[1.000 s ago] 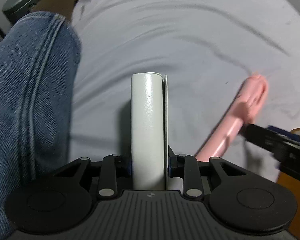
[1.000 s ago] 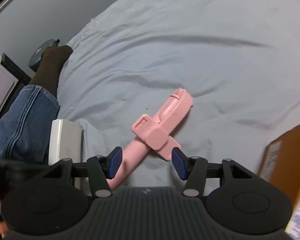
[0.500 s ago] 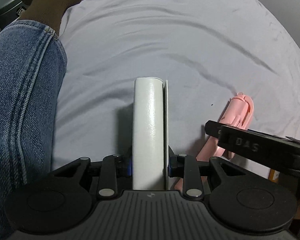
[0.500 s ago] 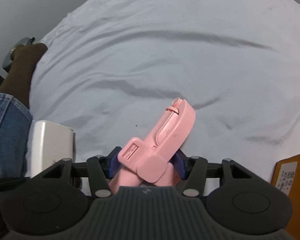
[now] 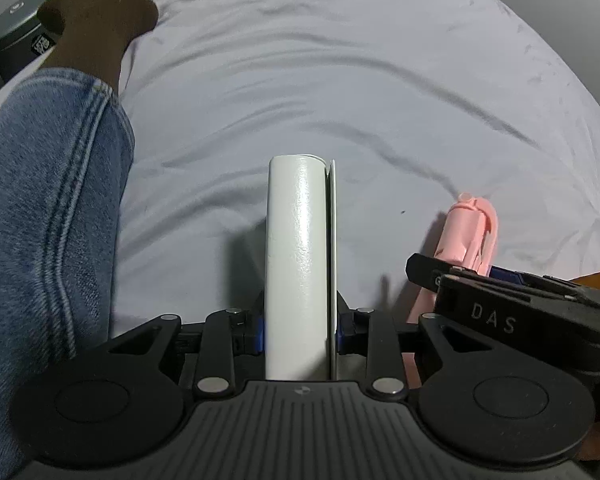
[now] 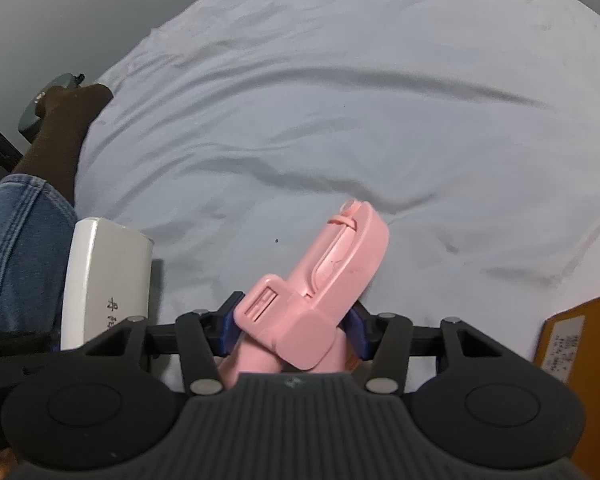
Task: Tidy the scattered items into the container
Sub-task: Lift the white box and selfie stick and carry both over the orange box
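My left gripper (image 5: 300,330) is shut on a tall white box (image 5: 298,264), held upright above the white bedsheet (image 5: 340,92); the box also shows at the left of the right wrist view (image 6: 104,280). My right gripper (image 6: 294,330) is shut on a pink plastic device (image 6: 324,280) that sticks out forward and to the right, lifted off the sheet. That pink device (image 5: 470,232) and the right gripper's black body show at the right of the left wrist view. An orange cardboard container (image 6: 580,360) stands at the right edge.
A person's leg in blue jeans (image 5: 48,220) with a brown sock (image 5: 96,28) lies along the left of the bed. A dark grey round device (image 5: 16,28) sits off the bed at the far left. The sheet (image 6: 380,120) is wrinkled.
My right gripper has closed on the pink device and lifted it off the sheet. My left gripper has kept hold of the white box and shifted slightly back.
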`<state>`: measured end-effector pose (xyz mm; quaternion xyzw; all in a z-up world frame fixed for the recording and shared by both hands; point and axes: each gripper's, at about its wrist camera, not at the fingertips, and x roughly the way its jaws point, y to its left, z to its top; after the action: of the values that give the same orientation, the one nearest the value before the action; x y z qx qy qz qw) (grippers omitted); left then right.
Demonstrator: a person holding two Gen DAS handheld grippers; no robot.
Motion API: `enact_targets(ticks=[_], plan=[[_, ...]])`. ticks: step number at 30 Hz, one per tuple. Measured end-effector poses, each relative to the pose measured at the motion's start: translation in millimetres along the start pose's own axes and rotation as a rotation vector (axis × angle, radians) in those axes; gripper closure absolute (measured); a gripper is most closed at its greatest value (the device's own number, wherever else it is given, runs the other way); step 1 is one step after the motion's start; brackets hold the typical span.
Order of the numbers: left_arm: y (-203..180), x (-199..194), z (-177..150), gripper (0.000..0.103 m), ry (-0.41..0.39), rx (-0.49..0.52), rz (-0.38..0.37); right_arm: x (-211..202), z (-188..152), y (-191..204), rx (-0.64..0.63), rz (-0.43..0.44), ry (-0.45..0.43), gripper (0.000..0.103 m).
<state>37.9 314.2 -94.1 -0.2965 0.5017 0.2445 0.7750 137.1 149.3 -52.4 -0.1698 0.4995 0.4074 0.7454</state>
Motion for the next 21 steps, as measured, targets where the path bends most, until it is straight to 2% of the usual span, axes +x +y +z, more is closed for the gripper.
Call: enact_targets(ticks=[5,6,9,17,21], plan=[[5,-18,-3,0.070,-0.050,0.032,-0.016,-26,-4,-4,-0.003,0.028,-0.045,0.050],[-12,-13,-6,0.070,-0.058,0.039,-0.018,-32,-5,-4,-0.011,0.031,-0.060,0.050],[-20,-20,-6,0.070,-0.086,0.063,-0.023,-52,-10,-4,-0.037,0.033,-0.102,0.050],[-47,-68,-16,0.070,-0.156,0.134,-0.044,-109,-22,-12,-0.062,0.056,-0.208,0.050],[-65,-91,-16,0.070,-0.194,0.179,-0.086,-142,-30,-21,-0.070,0.079,-0.265,0.050]])
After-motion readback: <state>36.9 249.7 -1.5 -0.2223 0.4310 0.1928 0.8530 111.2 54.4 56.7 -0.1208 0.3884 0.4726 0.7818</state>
